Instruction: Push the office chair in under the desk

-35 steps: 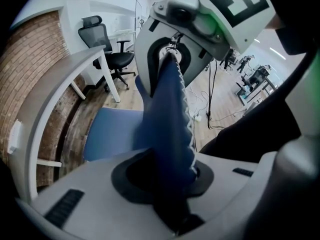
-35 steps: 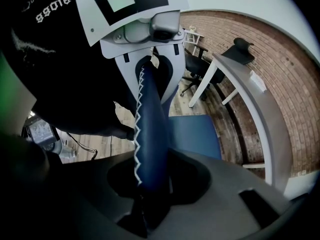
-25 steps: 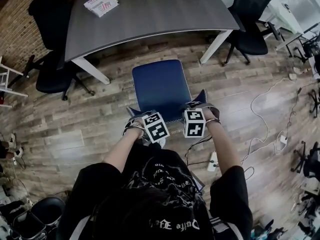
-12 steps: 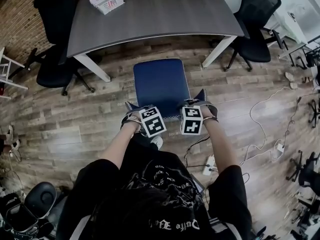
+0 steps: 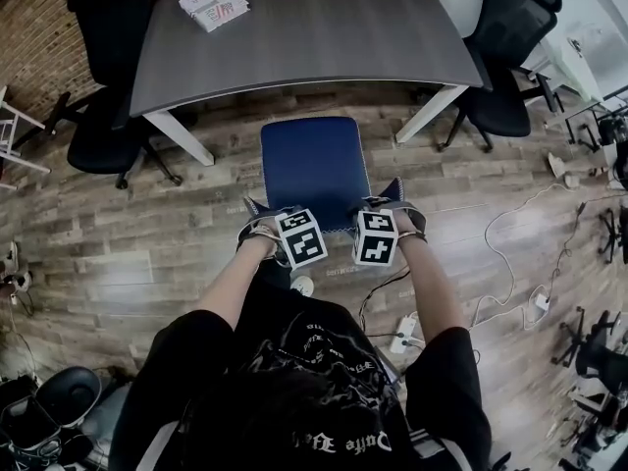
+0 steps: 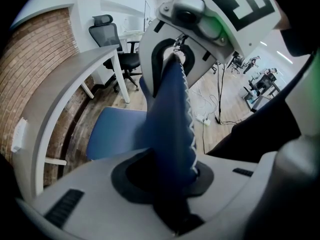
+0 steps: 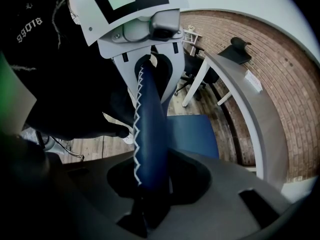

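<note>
Snugly, chair back [image 6: 170,126] between both fingers [image 6: 148,59].

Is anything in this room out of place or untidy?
Yes. White cables and a power strip sprawl over the floor at the right. The blue chair stands clear of the desk, not tucked under.

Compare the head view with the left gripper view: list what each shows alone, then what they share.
Head view only: the black chair by the brick wall and the person's forearms. Left gripper view only: the white zigzag stitching on the backrest, pinched shut in the left hand-held gripper. Both: the blue seat, the grey desk and the right hand-held gripper clamped on that backrest.
</note>
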The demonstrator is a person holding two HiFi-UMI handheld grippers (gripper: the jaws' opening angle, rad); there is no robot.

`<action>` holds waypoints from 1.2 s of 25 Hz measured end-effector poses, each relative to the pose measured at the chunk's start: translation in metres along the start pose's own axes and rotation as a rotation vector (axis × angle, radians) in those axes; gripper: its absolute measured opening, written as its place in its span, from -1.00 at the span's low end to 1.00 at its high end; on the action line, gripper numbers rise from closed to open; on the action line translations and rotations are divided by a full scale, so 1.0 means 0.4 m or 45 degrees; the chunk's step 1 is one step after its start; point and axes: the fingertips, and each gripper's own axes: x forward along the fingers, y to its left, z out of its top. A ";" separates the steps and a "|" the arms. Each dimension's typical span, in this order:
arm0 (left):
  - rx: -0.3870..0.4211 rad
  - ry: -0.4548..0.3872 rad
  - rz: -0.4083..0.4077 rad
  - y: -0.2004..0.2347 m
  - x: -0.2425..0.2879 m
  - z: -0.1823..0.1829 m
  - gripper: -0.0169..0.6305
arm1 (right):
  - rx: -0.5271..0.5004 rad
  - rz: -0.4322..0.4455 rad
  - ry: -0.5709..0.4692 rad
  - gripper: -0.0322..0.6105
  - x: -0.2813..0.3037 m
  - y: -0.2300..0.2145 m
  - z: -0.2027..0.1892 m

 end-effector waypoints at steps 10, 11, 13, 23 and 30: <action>0.004 -0.010 -0.006 0.097 -0.007 0.022 -0.68 | -0.014 -0.006 0.012 -0.64 0.007 -0.104 -0.006; 0.007 -0.009 -0.003 0.105 -0.007 0.026 -0.68 | -0.013 -0.010 0.011 -0.64 0.008 -0.114 -0.009; 0.012 -0.003 -0.005 0.118 -0.004 0.030 -0.68 | -0.003 -0.005 0.009 -0.64 0.010 -0.125 -0.012; 0.039 0.004 -0.004 0.188 -0.011 0.026 -0.68 | -0.010 0.022 0.018 -0.63 0.019 -0.187 0.003; 0.055 0.013 -0.051 0.218 -0.010 0.035 -0.66 | 0.016 0.036 0.019 -0.62 0.021 -0.224 -0.001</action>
